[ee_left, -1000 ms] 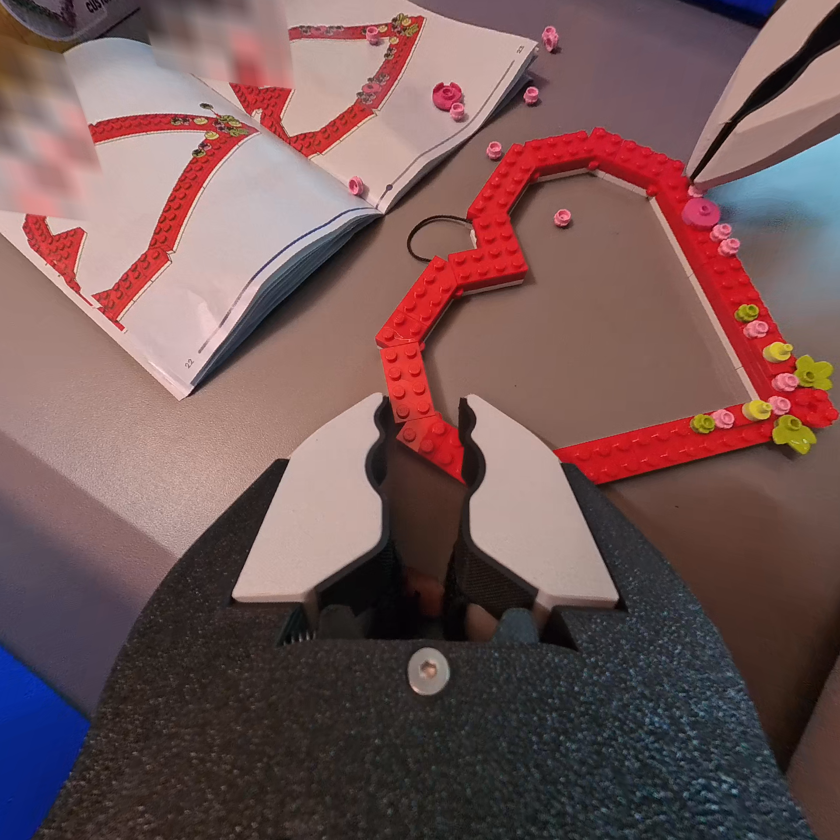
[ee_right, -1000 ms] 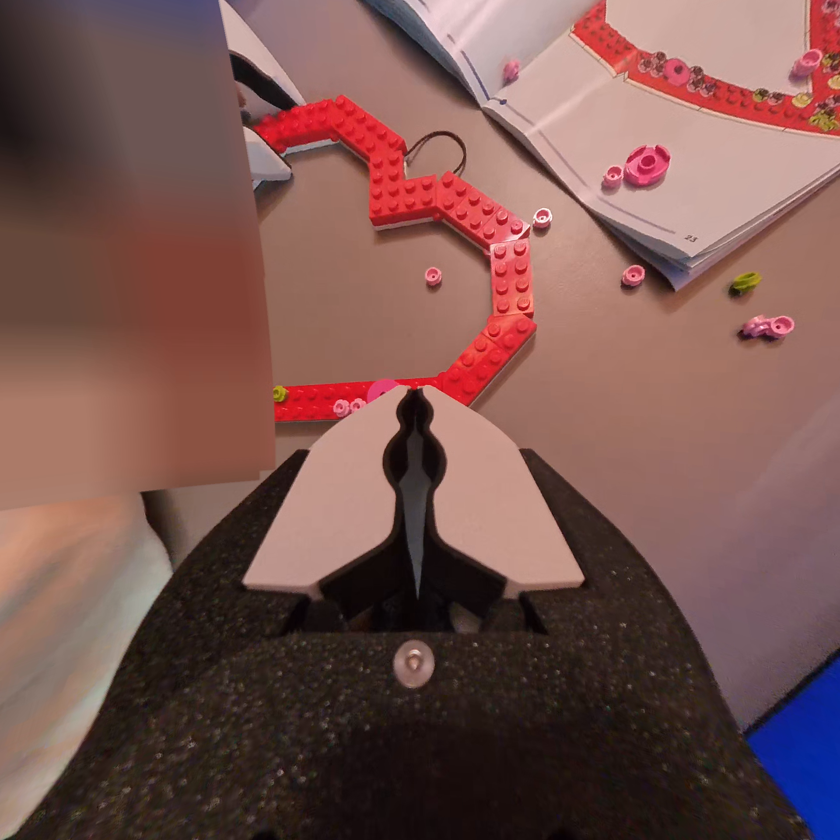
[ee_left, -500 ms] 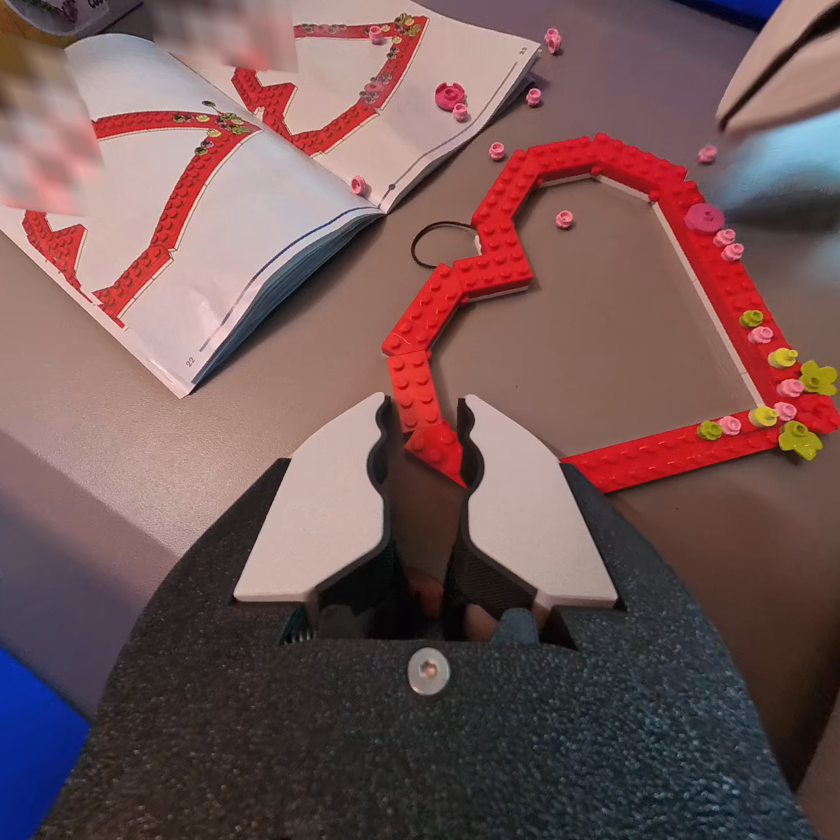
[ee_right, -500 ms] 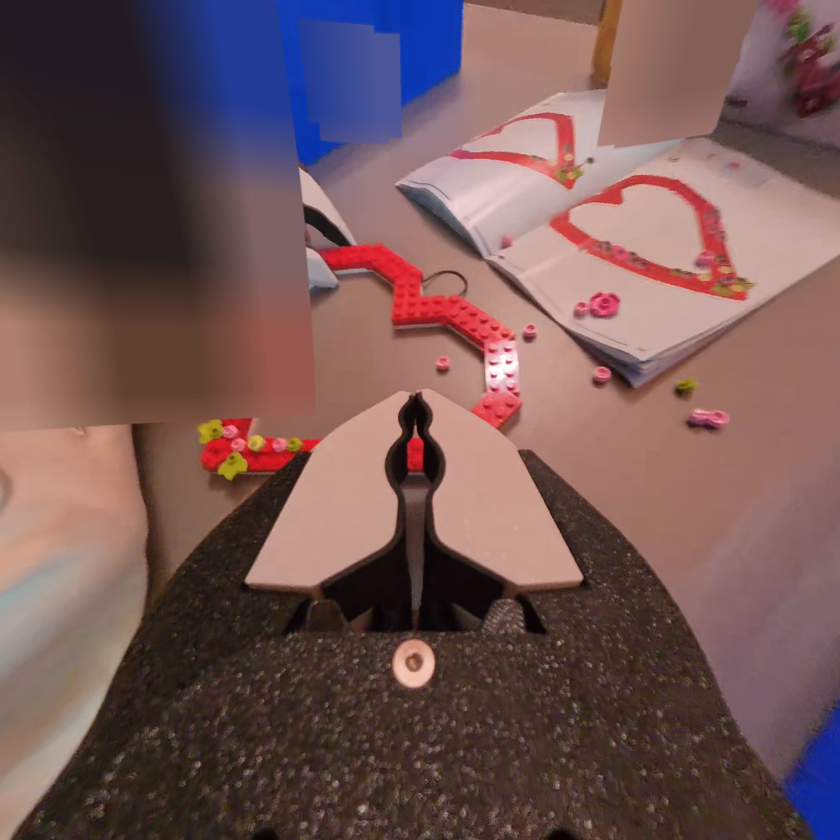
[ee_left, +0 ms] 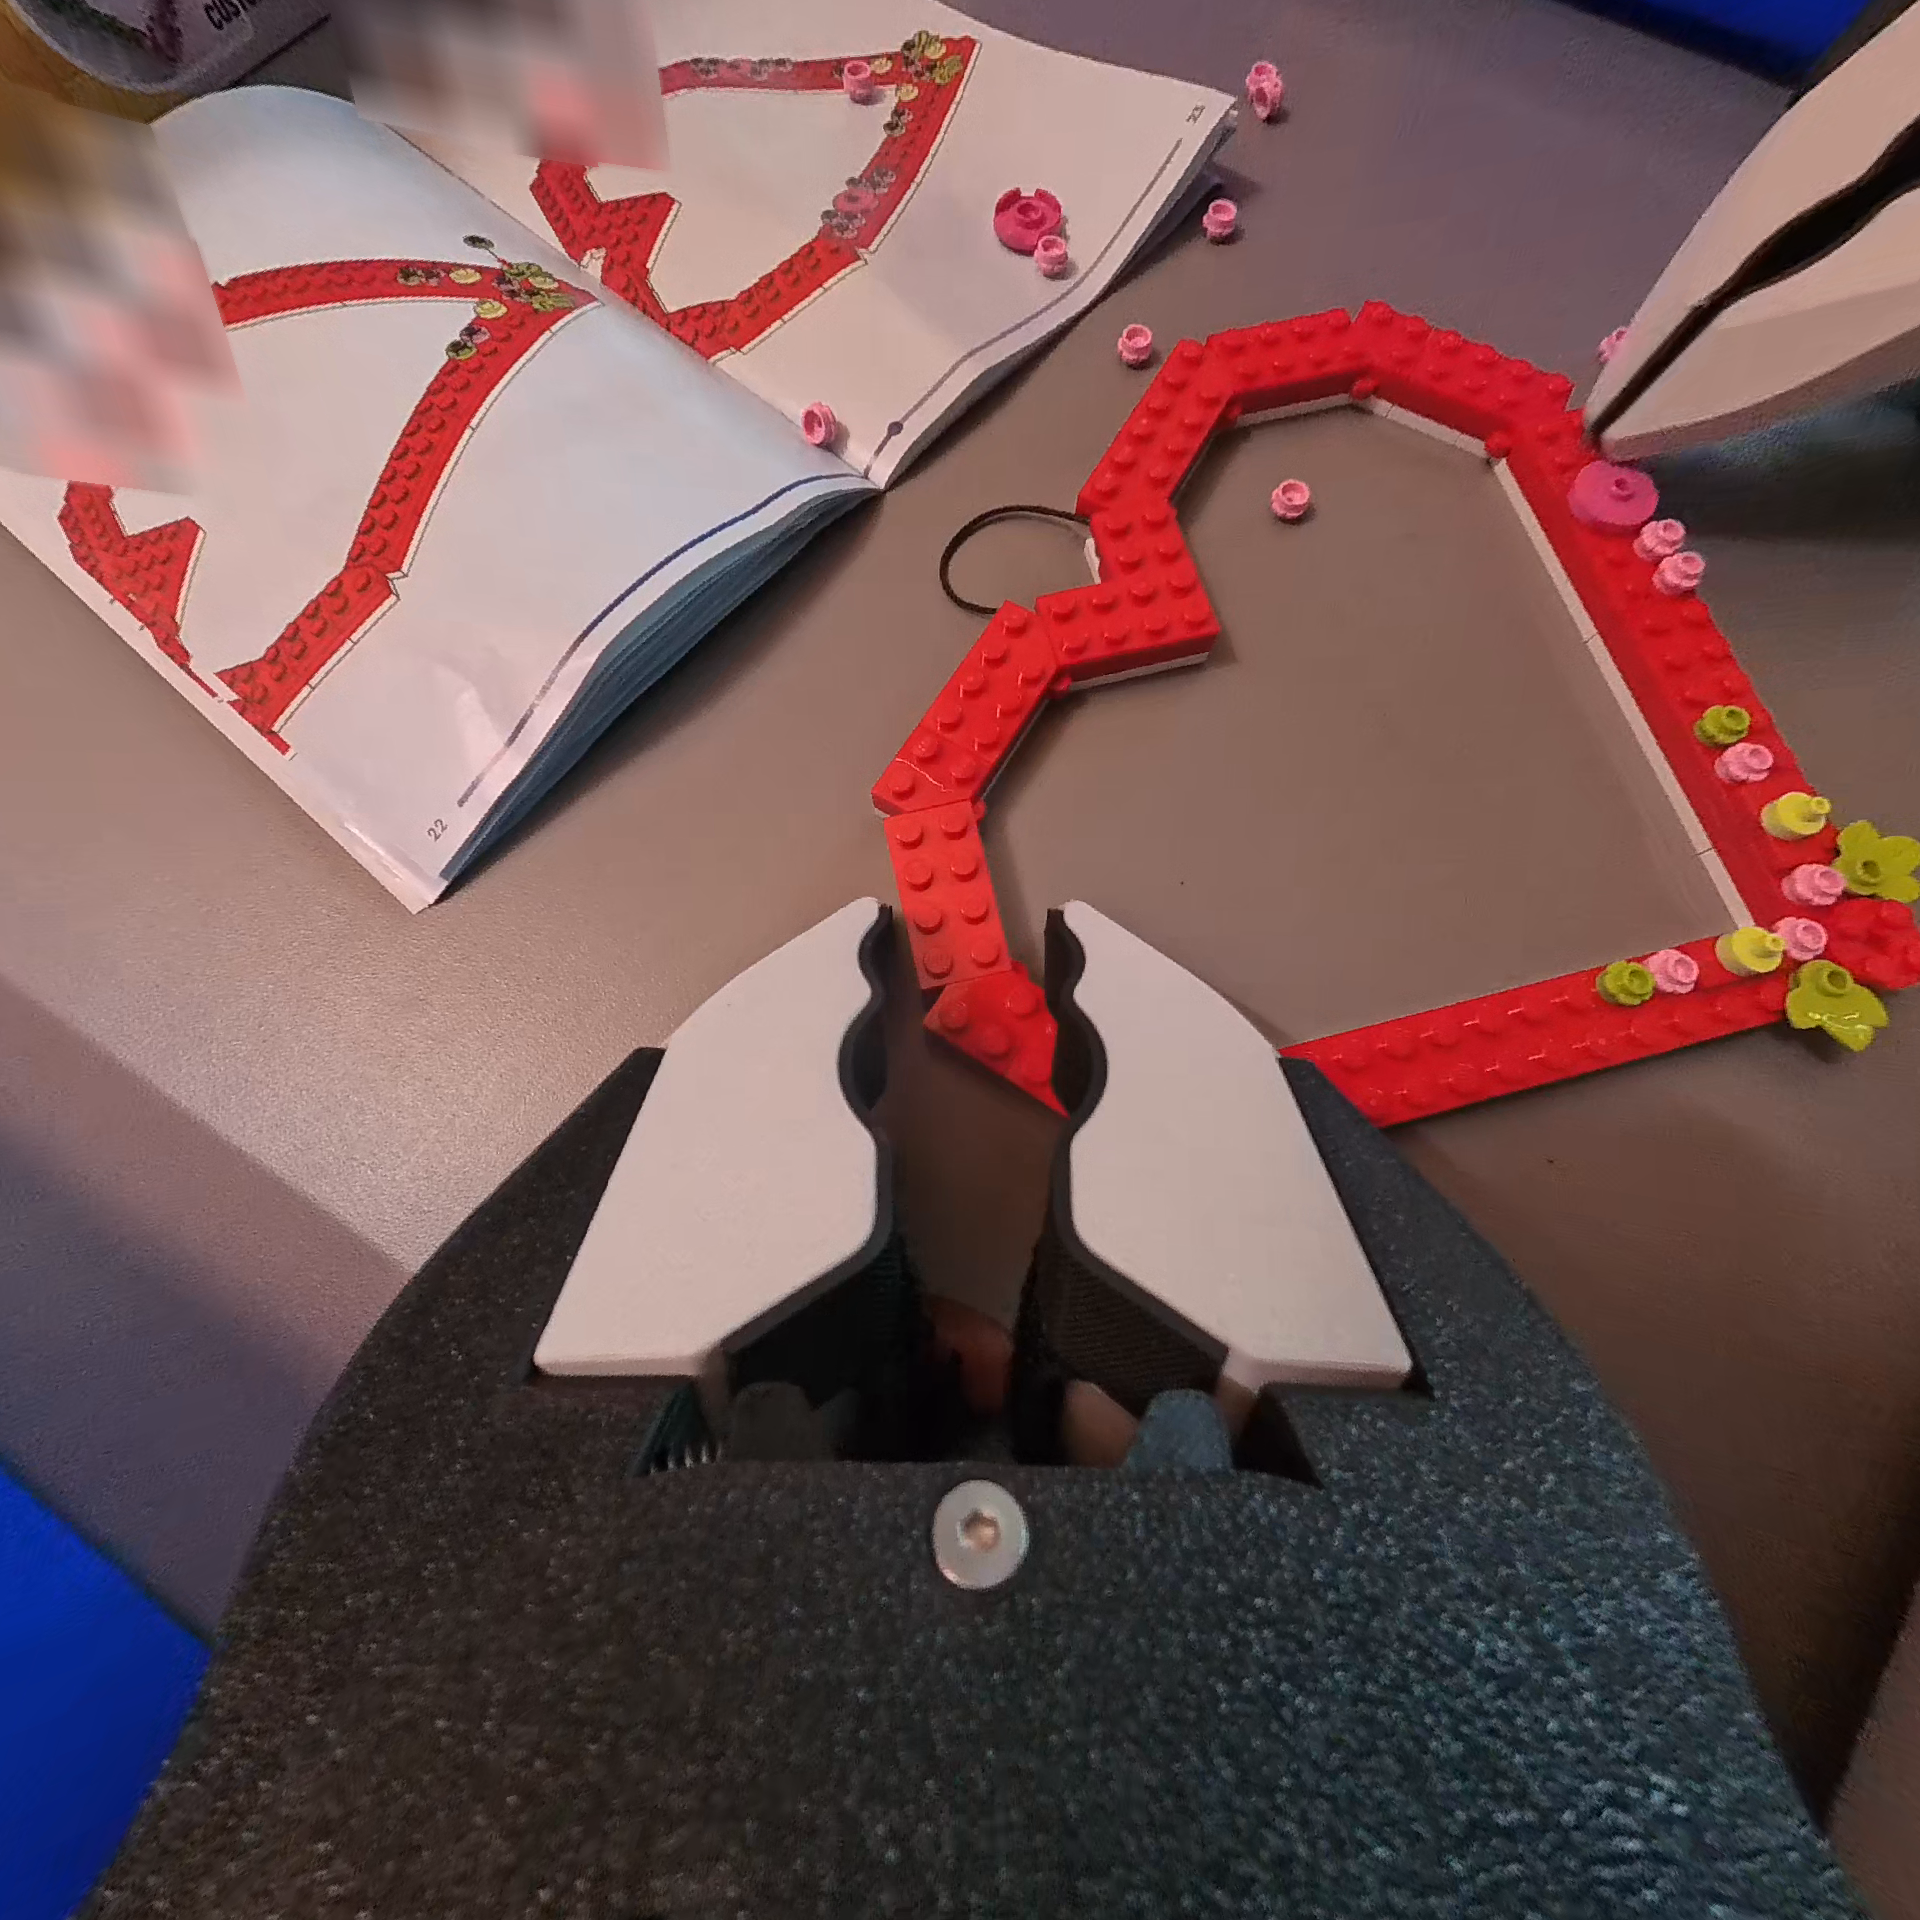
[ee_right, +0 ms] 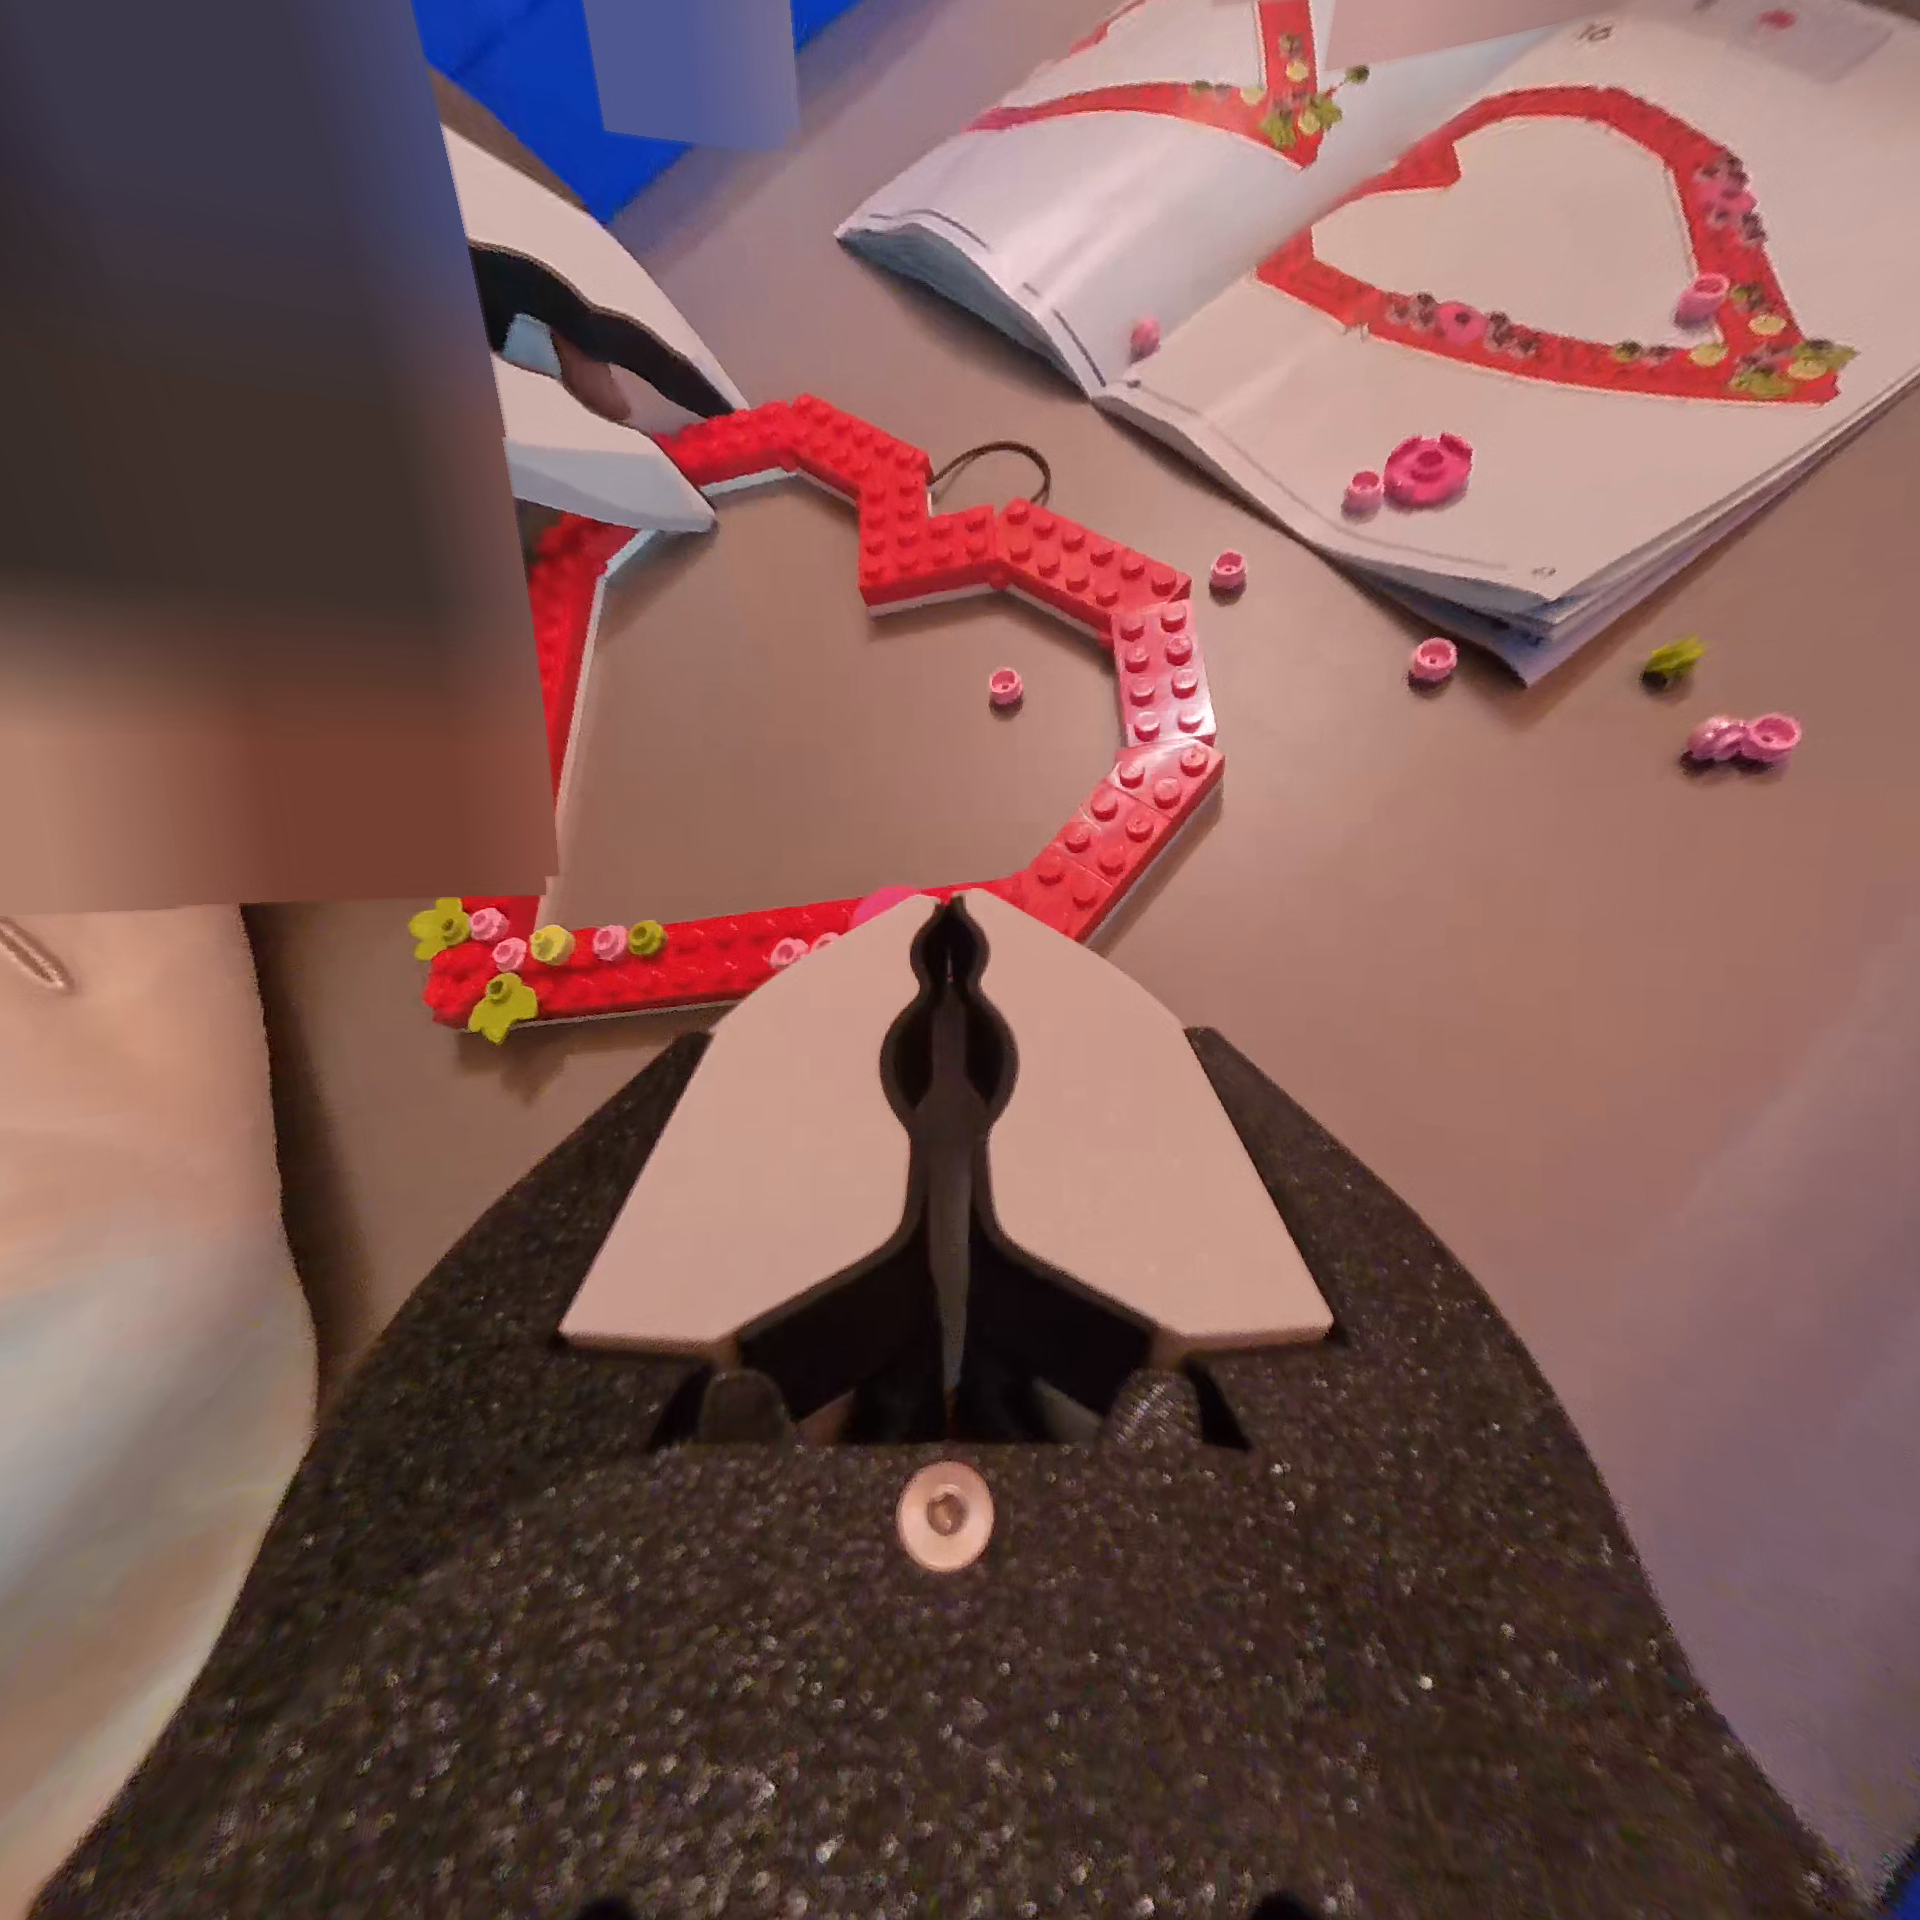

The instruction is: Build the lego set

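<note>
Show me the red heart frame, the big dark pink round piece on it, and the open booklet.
red heart frame (ee_left: pixel 1132 597): left wrist view, its notch.
big dark pink round piece (ee_left: pixel 1612 497): left wrist view, its top.
open booklet (ee_left: pixel 582 447): left wrist view, left page.

Right gripper (ee_left: pixel 1600 431) returned from its lifted position half a second earlier, closed tips again low beside the magenta round piece (ee_left: pixel 1612 497) on the red heart frame (ee_left: pixel 1132 613), frame shifted slightly

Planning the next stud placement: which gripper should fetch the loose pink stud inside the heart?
Right, probably. The right gripper is shut with nothing visible in it, tips by the heart. The left gripper straddles the frame, steadying it. The pink stud lies loose inside.
</note>
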Available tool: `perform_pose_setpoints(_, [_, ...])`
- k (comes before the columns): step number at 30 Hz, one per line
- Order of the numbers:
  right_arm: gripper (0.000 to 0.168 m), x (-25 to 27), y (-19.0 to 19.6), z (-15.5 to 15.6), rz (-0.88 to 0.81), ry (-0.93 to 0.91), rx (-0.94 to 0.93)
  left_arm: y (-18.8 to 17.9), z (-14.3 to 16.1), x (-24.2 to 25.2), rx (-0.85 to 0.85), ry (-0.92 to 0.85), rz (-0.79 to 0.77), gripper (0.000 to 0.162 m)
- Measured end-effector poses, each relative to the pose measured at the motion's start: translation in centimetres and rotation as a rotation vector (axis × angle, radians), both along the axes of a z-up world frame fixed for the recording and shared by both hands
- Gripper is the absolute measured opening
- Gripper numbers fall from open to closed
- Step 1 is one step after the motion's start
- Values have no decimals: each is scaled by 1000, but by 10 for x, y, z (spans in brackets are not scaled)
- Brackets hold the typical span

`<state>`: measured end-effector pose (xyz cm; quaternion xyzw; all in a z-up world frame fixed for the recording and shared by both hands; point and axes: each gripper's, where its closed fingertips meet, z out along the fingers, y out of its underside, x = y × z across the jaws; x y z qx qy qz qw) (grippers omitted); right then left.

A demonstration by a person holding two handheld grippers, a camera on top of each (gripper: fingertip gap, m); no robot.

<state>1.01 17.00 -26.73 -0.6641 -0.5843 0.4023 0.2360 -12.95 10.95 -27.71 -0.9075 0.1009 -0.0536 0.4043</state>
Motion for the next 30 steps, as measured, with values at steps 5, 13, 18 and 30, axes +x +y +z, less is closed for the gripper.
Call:
perform_pose_setpoints(5, [1, 0, 5, -3, -46, -17, -25, 0, 0, 0, 0, 0, 0, 27])
perform_pose_setpoints(13, [0, -6, 2, 19, -84, 117, -306, 0, 0, 0, 0, 0, 0, 27])
perform_pose_setpoints(18, [11, 1, 8, 24, -73, 101, -245, 0, 0, 0, 0, 0, 0, 27])
perform_pose_setpoints(30, [15, 29, 2, -7, 91, -280, 199, 0, 0, 0, 1, 3, 0, 27])
